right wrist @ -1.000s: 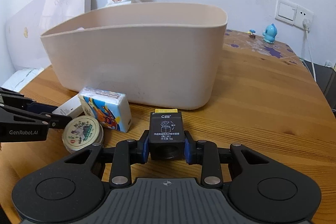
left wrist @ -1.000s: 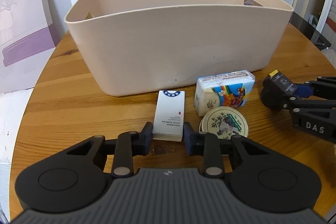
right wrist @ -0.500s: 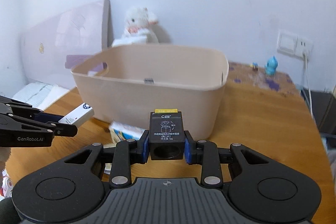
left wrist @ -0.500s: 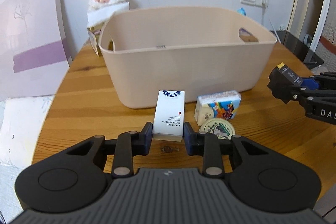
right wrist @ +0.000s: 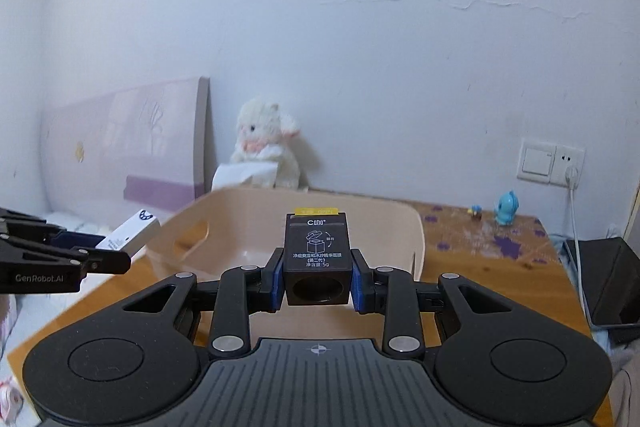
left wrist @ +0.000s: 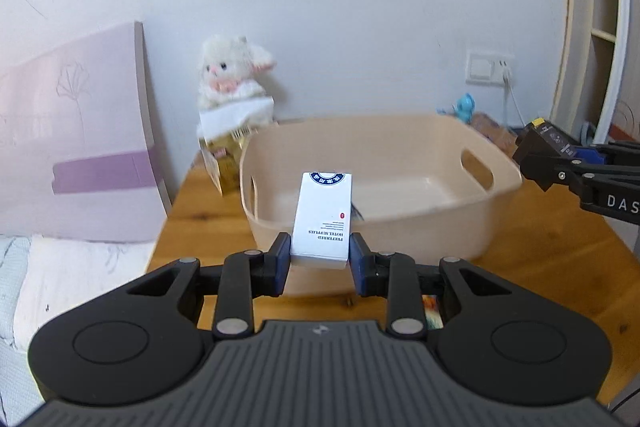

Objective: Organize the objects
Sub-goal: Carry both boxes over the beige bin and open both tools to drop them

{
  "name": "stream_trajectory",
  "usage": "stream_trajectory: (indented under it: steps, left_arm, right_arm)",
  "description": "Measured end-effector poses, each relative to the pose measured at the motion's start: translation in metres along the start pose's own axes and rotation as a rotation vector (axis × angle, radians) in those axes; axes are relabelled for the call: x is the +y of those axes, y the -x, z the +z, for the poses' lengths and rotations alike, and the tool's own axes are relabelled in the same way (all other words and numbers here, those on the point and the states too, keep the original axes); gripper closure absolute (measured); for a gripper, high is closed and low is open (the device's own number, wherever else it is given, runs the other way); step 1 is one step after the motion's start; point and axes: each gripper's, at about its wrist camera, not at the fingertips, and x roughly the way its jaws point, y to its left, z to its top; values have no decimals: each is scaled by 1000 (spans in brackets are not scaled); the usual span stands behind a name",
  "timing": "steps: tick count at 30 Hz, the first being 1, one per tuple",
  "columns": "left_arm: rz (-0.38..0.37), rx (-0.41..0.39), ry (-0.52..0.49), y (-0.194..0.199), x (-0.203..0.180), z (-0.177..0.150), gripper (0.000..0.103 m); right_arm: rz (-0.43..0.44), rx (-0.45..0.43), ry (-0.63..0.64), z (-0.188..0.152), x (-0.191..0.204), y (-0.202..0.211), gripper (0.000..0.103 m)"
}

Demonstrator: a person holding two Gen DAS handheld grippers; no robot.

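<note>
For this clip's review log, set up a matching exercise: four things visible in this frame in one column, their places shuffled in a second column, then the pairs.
Things:
1. white box
2. black box
3. plush lamb
4. blue figurine

Places:
A. on the table below the wall switch
B. in the right gripper
C. behind the beige tub, against the wall
D. in the left gripper

Pairs: 1-D, 2-B, 3-C, 4-A

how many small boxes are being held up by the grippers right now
2: a white rectangular cardboard box in the left gripper, a black cube box in the right gripper.
</note>
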Motion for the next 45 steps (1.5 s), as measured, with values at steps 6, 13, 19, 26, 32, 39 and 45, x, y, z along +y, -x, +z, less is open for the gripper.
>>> stream_trajectory:
  steps: [6,13,19,26,32,39,45]
  left_arm:
    - [24,-41,1,-17,0,31,70]
    - [42,-44,30,-56,-5,62,70]
    - [69,49,25,-106,-12,67,70]
    - [81,211,-8,-156,-22,56,70]
    - [85,292,-26,-171,-26,48,69]
    - [94,281,25,-160,-14,48,27]
    - [118,234,30,-134,-8,54,18]
  right_arm:
    - [-19,-41,-47,21,-8,-21,74]
    - [-45,-31,-86,27,-18,-52,74]
    - [-83,39,1,22,-10,-89,74]
    - [-81,202,47,7,-3,-135,74]
    - [-86,248,44,-4,-4,-146,74]
    - [-68,210,-1,3,-10,-125,32]
    - [-37,154,-91,10,-22,-90,7]
